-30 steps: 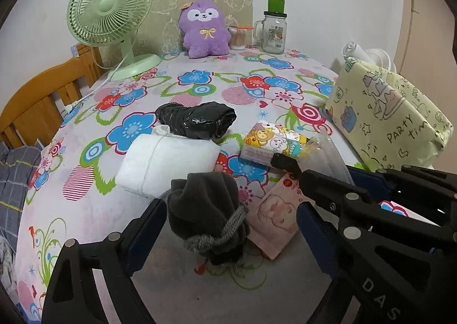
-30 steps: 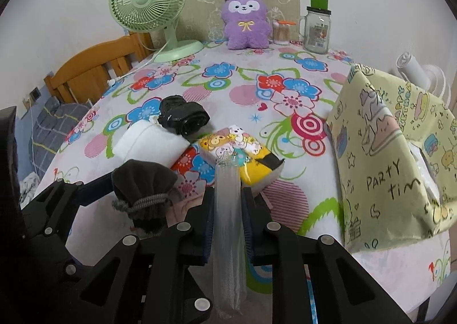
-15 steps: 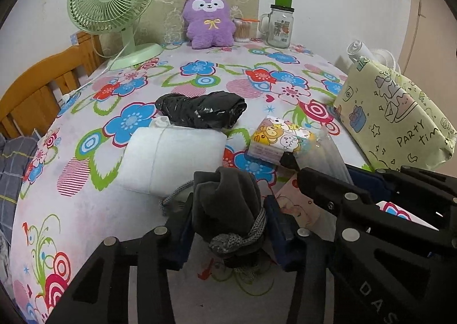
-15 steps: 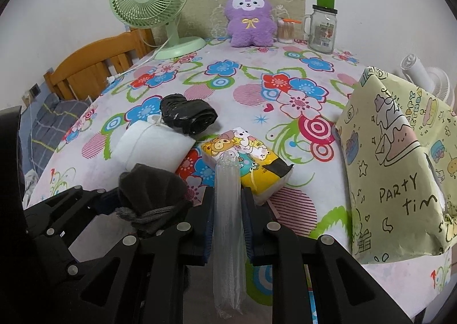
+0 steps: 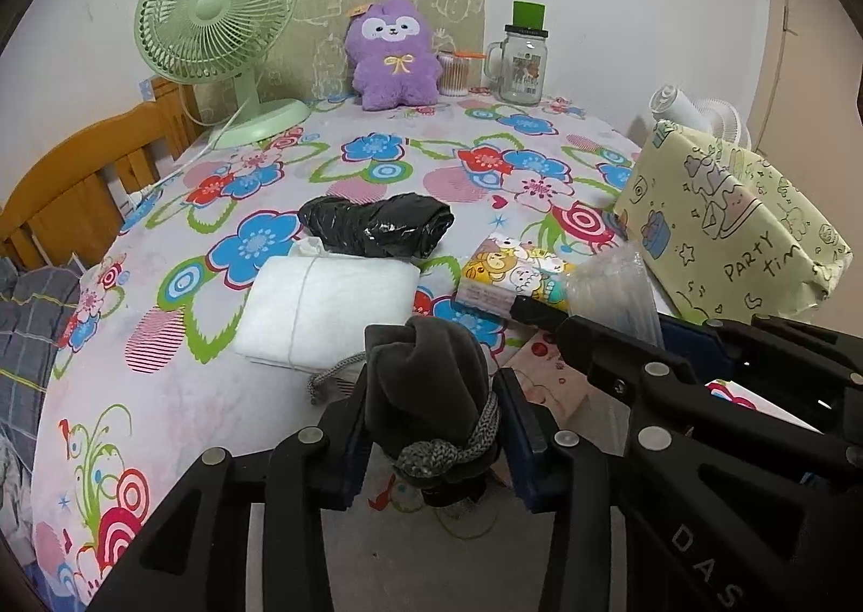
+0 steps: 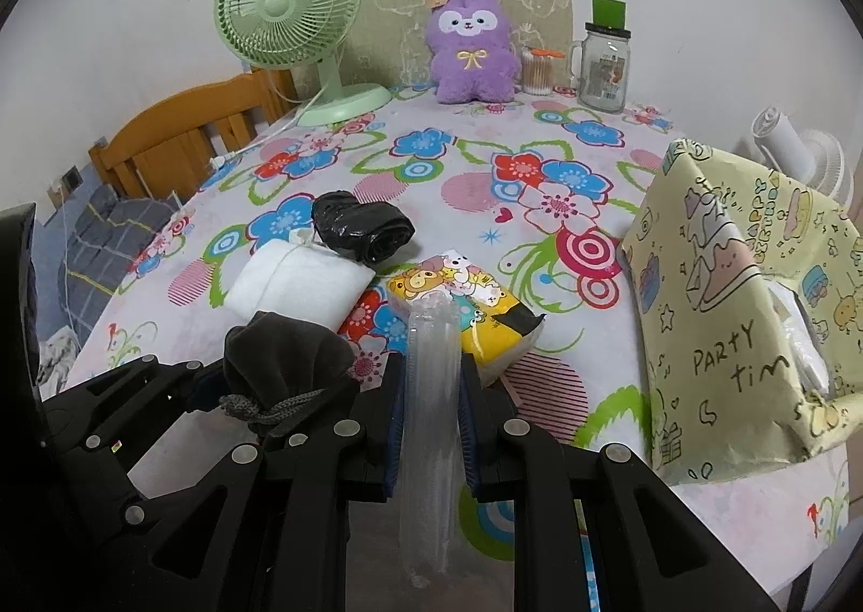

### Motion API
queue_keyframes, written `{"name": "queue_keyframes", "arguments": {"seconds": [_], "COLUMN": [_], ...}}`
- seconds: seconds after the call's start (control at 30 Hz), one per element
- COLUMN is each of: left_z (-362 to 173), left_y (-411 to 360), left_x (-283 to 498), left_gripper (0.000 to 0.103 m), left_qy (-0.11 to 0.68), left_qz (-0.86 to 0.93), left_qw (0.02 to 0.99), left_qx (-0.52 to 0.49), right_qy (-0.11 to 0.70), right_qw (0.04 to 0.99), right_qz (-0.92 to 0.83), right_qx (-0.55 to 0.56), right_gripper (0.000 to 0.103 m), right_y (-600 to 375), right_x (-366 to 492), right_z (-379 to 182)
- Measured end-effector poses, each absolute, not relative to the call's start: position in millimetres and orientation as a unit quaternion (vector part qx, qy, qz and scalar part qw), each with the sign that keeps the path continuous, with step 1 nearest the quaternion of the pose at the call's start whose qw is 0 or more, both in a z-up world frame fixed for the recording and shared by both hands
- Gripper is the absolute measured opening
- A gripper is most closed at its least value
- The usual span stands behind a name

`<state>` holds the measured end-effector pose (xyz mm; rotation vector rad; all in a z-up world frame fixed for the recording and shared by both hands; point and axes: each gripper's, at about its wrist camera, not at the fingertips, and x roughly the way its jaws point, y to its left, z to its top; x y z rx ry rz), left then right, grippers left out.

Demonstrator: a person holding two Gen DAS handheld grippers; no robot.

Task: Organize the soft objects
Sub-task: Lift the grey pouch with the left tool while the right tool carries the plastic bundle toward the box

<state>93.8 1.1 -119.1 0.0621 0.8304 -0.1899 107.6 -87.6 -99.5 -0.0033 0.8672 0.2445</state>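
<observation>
Covering the round table, a pale cloth printed with bright flowers [image 5: 226, 396], and nearest on it the dark grey drawstring pouch [image 5: 426, 391], upright between the blue pads of the left gripper [image 5: 431, 428]. Jaws there just drawn in, now pressing the pouch on both sides, its grey cord knotted at the near end. Right of it, the right gripper [image 6: 431, 418] clamped on a clear ribbed plastic sleeve [image 6: 429, 428] running lengthwise between the pads and jutting past the tips. Just beyond the pouch, touching nothing of the jaws, a white folded cloth tied with thread [image 5: 329, 304]; behind that, a crumpled black plastic bag [image 5: 377, 229]. Right of the white bundle, a tissue pack with cartoon animals [image 6: 464, 304], its near end just beside the tip of the sleeve. Further right, a yellow-green paper gift bag lettered "PARTY" [image 6: 739, 321], standing tilted at the table's edge. Far across, against the white wall: a pale green desk fan [image 5: 216, 29] on the left, a purple plush toy [image 5: 394, 56], a small tub of cotton swabs [image 5: 453, 75], a glass mug jar with a green lid [image 5: 523, 62]. Off the left edge, a wooden chair back [image 5: 81, 180].
</observation>
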Motion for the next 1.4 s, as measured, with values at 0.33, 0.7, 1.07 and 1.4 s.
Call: {"name": "queue_keyframes", "arguments": {"seconds": [0.33, 0.7, 1.07, 1.4], "left_z": [-106, -87, -61, -40], "left_y": [-5, -16, -27, -35], "left_x": [78, 62, 46, 41], "left_gripper": [0.043, 0.043, 0.043, 0.043], "left_qy": [0.385, 0.365, 0.339, 0.324], "left_qz": [-0.094, -0.098, -0.099, -0.100], "left_qw": [0.918, 0.925, 0.935, 0.940], "left_qx": [0.034, 0.036, 0.038, 0.040], "right_qy": [0.404, 0.384, 0.357, 0.338], "right_qw": [0.907, 0.917, 0.927, 0.935], "right_qz": [0.118, 0.112, 0.112, 0.105], "right_qx": [0.003, 0.002, 0.003, 0.006], "right_gripper": [0.021, 0.021, 0.021, 0.021], "right_y": [-95, -104, -116, -127], "right_x": [94, 76, 57, 48], "right_z": [-88, -69, -43, -20]}}
